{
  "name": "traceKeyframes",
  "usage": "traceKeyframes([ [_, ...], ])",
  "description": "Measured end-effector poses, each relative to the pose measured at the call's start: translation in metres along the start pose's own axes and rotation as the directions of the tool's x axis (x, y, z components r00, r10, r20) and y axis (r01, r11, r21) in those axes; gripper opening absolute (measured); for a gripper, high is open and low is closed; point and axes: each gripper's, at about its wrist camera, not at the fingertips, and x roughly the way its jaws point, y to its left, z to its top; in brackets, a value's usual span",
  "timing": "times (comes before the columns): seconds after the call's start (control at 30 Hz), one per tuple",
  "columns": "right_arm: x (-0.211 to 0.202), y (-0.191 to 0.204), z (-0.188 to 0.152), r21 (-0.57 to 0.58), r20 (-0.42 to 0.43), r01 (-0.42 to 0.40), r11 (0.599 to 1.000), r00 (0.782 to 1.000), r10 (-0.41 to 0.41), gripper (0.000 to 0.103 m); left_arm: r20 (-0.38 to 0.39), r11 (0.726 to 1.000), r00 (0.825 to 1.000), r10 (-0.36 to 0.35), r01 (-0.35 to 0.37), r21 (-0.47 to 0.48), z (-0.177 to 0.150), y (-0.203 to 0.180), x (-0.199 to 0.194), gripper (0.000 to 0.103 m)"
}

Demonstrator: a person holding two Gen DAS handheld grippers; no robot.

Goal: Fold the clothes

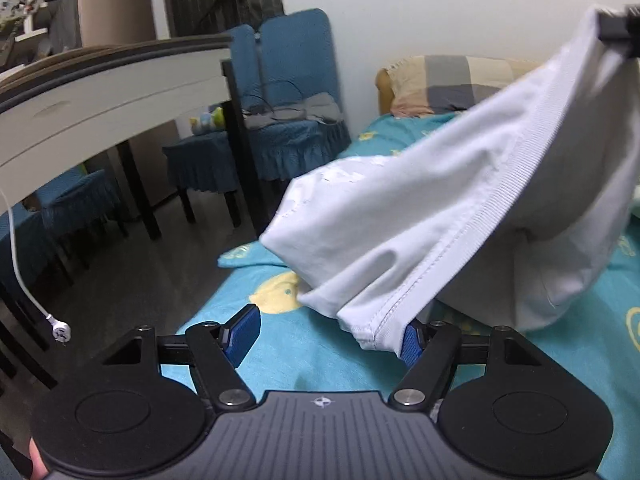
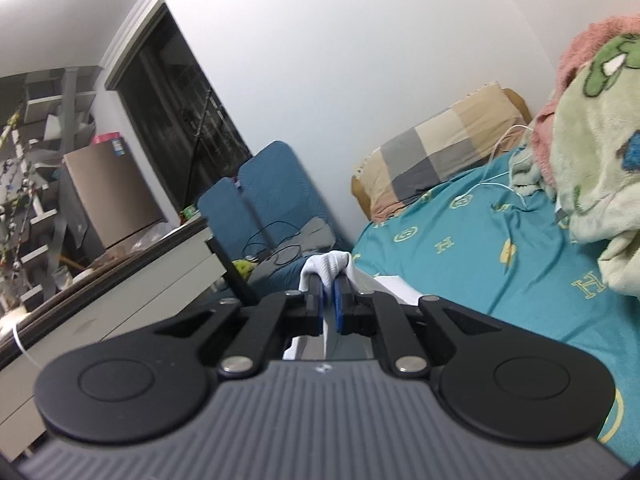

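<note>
pinching the white cotton garment (image 2: 329, 264), the right tool (image 2: 329, 302) lifts it above the teal patterned bed sheet (image 2: 480, 248); the left tool (image 1: 326, 334) gapes wide, its far-right pad against the hem.

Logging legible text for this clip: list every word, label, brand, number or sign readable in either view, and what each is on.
"H": large yellow letters printed repeatedly on the teal bedsheet, right wrist view.
Round yellow monograms on the same sheet: letters too blurred to read.
Blue sticker on the brown cabinet: too small to read.
Small emblem on each gripper body: a symbol, no letters.
White garment: faint white print, unreadable.
</note>
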Motion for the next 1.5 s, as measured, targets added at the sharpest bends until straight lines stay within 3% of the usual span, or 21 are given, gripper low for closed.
traceKeyframes([
  [0.17, 0.006, 0.0, -0.003, -0.072, -0.02, 0.089, 0.993, 0.996, -0.091, 0.008, -0.053, 0.99, 0.999, -0.006, -0.002, -0.143, 0.009, 0.025, 0.02, 0.062],
  [0.23, 0.011, -0.001, -0.008, -0.099, -0.056, 0.119, 0.988, 0.991, -0.125, 0.008, -0.084, 0.982, 0.996, -0.026, 0.01, -0.19, 0.013, 0.033, 0.031, 0.046],
  [0.3, 0.02, -0.005, -0.013, -0.11, -0.112, 0.165, 0.98, 0.978, -0.177, 0.008, -0.102, 0.974, 0.994, -0.049, 0.025, -0.224, 0.015, 0.038, 0.036, 0.022],
  [0.37, 0.025, -0.014, -0.019, -0.096, -0.166, 0.2, 0.975, 0.963, -0.214, 0.008, -0.092, 0.965, 0.994, -0.066, 0.039, -0.26, 0.019, 0.047, 0.041, 0.009],
  [0.53, 0.034, -0.035, -0.028, -0.014, -0.294, 0.266, 0.964, 0.92, -0.258, 0.009, 0.006, 0.947, 0.997, -0.079, 0.077, -0.312, 0.04, 0.064, 0.033, 0.007],
  [0.73, 0.045, -0.036, -0.044, -0.021, -0.407, 0.256, 0.966, 0.881, -0.242, 0.011, 0.093, 0.938, 0.993, -0.076, 0.103, -0.33, 0.051, 0.074, 0.012, 0.007],
  [0.97, 0.07, -0.027, -0.069, -0.129, -0.532, 0.228, 0.965, 0.805, -0.262, 0.015, 0.071, 0.929, 0.995, -0.068, 0.089, -0.358, 0.053, 0.081, 0.011, 0.007],
  [1.03, 0.073, -0.028, -0.072, -0.137, -0.551, 0.226, 0.965, 0.792, -0.263, 0.016, 0.066, 0.928, 0.996, -0.064, 0.084, -0.362, 0.054, 0.082, 0.012, 0.007],
  [1.1, 0.072, -0.027, -0.072, -0.14, -0.539, 0.228, 0.963, 0.799, -0.268, 0.017, 0.062, 0.928, 0.996, -0.06, 0.078, -0.363, 0.054, 0.083, 0.013, 0.007],
  [1.23, 0.048, -0.006, -0.039, -0.127, -0.402, 0.209, 0.97, 0.883, -0.243, 0.011, 0.07, 0.928, 0.996, -0.054, 0.075, -0.366, 0.057, 0.085, 0.014, 0.007],
  [1.33, 0.03, 0.01, -0.014, -0.12, -0.293, 0.193, 0.974, 0.93, -0.221, 0.005, 0.127, 0.928, 0.99, -0.053, 0.096, -0.36, 0.065, 0.088, 0.005, 0.006],
  [1.4, 0.018, 0.021, 0.003, -0.116, -0.217, 0.182, 0.976, 0.955, -0.204, 0.005, 0.182, 0.929, 0.981, -0.063, 0.124, -0.348, 0.08, 0.092, -0.005, 0.005],
  [1.5, 0.0, 0.037, 0.027, -0.112, -0.101, 0.165, 0.98, 0.979, -0.177, 0.004, 0.312, 0.921, 0.948, -0.07, 0.181, -0.345, 0.119, 0.112, -0.038, 0.004],
])
